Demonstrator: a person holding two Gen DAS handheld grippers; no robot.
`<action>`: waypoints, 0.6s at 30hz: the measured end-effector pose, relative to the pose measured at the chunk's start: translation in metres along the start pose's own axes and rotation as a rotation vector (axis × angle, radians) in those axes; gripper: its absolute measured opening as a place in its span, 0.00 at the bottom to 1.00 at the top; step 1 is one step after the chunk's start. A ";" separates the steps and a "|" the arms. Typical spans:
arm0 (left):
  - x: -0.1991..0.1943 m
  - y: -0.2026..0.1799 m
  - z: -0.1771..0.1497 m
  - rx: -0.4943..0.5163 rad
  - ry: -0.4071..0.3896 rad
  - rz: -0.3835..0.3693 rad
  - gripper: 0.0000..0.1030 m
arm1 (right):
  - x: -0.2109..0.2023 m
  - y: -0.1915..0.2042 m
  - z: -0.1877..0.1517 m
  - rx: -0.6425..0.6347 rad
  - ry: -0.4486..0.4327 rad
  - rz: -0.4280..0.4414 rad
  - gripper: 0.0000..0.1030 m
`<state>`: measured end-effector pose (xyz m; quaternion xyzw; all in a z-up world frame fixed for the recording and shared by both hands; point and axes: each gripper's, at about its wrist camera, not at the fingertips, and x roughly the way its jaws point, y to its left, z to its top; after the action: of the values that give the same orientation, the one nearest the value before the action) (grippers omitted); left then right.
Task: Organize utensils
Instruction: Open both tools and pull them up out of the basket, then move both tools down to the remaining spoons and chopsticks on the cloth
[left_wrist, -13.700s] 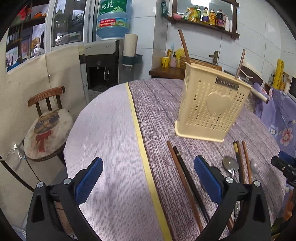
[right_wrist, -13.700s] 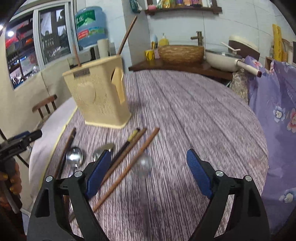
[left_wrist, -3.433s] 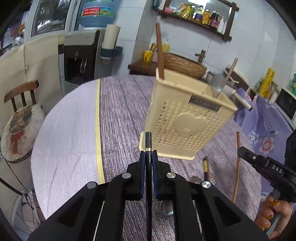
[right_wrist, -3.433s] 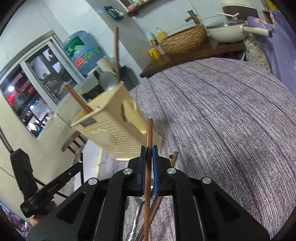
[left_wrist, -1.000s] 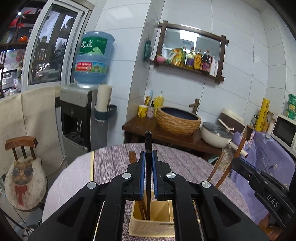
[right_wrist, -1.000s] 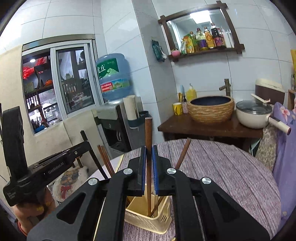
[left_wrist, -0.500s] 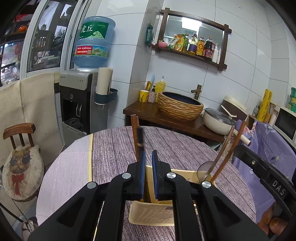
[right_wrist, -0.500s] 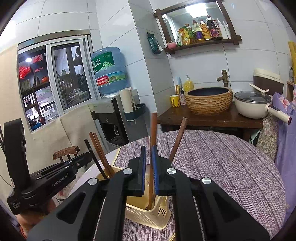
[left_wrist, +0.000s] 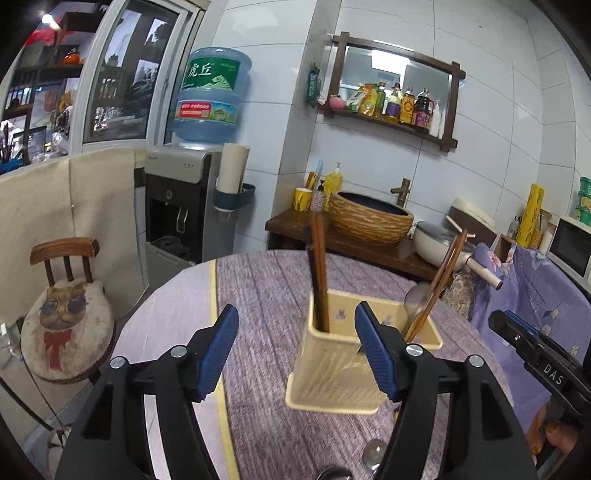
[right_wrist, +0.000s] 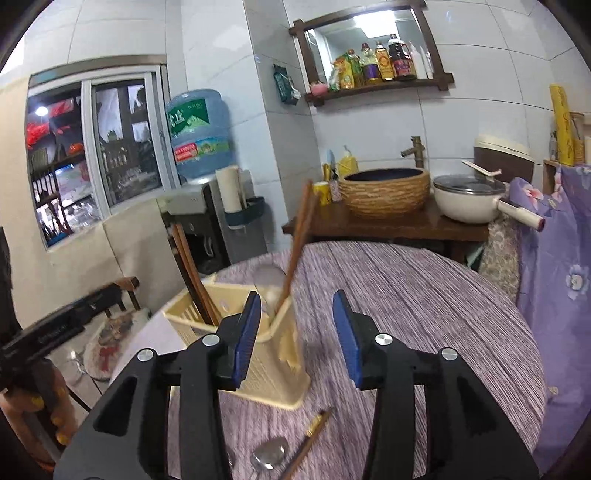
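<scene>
A cream perforated utensil holder (left_wrist: 343, 373) stands on the round purple-clothed table (left_wrist: 258, 280). Dark and brown chopsticks (left_wrist: 318, 266) stand in its left compartment; brown chopsticks (left_wrist: 436, 284) and a spoon lean in its right one. My left gripper (left_wrist: 295, 349) is open and empty, just in front of and above the holder. In the right wrist view my right gripper (right_wrist: 297, 334) is open and empty beside the holder (right_wrist: 273, 365), where chopsticks (right_wrist: 299, 236) stand. A spoon (right_wrist: 269, 452) and a gold-tipped chopstick (right_wrist: 310, 439) lie on the table below.
A cat-cushion chair (left_wrist: 66, 317) stands left of the table. A water dispenser (left_wrist: 184, 206), a wooden counter with a woven basin (left_wrist: 369, 218) and a pot (right_wrist: 469, 199) stand behind. Purple flowered fabric (right_wrist: 554, 258) lies at the right.
Both grippers have opened and let go of their chopsticks, which now stand in the holder. Both grippers have drawn back a little from the holder.
</scene>
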<state>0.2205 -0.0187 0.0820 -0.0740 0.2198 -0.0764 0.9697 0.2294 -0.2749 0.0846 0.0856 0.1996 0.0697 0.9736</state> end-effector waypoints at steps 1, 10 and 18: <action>0.000 0.002 -0.005 0.001 0.010 0.006 0.64 | 0.000 -0.002 -0.006 0.002 0.020 -0.009 0.41; 0.006 0.021 -0.064 -0.029 0.169 0.043 0.65 | 0.014 -0.014 -0.077 0.061 0.272 -0.055 0.41; 0.012 0.010 -0.105 0.016 0.286 0.032 0.62 | 0.029 0.001 -0.125 0.017 0.420 -0.056 0.41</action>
<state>0.1866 -0.0223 -0.0189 -0.0510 0.3563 -0.0722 0.9302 0.2052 -0.2520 -0.0396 0.0718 0.4009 0.0571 0.9115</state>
